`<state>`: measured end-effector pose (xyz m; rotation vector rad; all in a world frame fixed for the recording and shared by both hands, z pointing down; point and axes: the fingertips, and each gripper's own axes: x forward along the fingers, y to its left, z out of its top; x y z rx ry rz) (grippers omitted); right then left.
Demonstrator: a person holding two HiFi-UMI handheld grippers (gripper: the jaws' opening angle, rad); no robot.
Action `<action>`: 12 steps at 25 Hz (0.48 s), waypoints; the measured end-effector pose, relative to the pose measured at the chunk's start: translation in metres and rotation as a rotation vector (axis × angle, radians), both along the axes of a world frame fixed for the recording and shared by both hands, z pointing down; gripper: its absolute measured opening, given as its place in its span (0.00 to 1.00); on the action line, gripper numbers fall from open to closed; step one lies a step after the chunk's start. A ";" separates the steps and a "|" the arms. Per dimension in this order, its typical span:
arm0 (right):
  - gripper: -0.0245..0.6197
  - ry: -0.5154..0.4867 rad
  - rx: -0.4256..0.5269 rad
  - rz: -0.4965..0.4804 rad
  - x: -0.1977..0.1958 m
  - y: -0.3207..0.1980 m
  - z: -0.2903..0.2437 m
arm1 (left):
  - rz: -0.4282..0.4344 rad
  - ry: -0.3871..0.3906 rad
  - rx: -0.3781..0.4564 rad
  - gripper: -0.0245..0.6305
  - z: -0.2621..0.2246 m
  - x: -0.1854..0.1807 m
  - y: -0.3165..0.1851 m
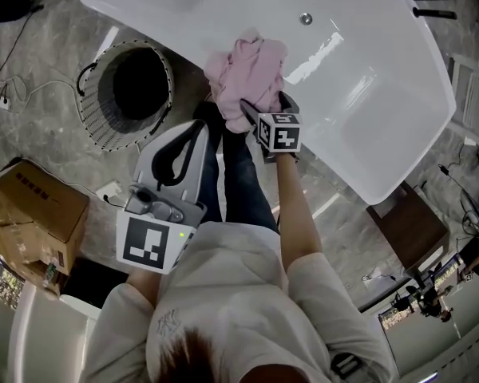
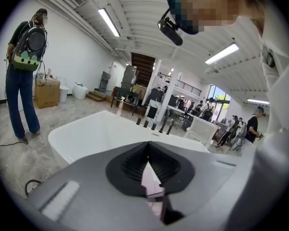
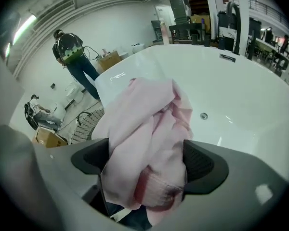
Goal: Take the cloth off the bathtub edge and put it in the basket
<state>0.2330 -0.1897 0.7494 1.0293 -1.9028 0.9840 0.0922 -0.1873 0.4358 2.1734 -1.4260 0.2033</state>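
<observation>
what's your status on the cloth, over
Right tool open around the pink cloth, no grip yet. Left tool shut, empty. Cloth on the bathtub edge, basket alongside, nothing in the way.

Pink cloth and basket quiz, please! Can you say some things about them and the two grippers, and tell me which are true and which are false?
1. The crumpled pink cloth lies on the edge of the white bathtub. True.
2. The cloth is inside the round wire basket. False: it is on the bathtub edge, and the basket stands on the floor beside the tub.
3. The right gripper has its jaws open with the cloth between them. True.
4. The left gripper has its jaws wide open. False: they are together.
</observation>
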 end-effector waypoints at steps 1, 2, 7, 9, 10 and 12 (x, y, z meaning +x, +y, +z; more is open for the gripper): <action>0.74 -0.010 0.003 -0.001 0.000 0.001 0.003 | 0.001 0.000 -0.003 0.11 0.000 -0.001 0.000; 0.74 -0.013 0.007 -0.006 0.000 0.002 0.004 | 0.001 -0.001 -0.004 0.11 0.000 -0.001 0.000; 0.73 0.003 0.028 -0.043 -0.002 0.004 0.005 | -0.006 -0.008 -0.002 0.11 -0.001 -0.005 -0.001; 0.71 0.003 0.033 -0.066 -0.002 0.004 0.003 | -0.007 -0.005 -0.001 0.11 -0.002 -0.004 -0.002; 0.67 0.003 0.036 -0.084 -0.003 0.005 0.002 | -0.007 -0.004 -0.002 0.11 -0.002 -0.003 -0.002; 0.59 0.006 0.048 -0.126 -0.006 0.006 -0.002 | -0.005 -0.003 -0.002 0.11 -0.003 -0.003 -0.001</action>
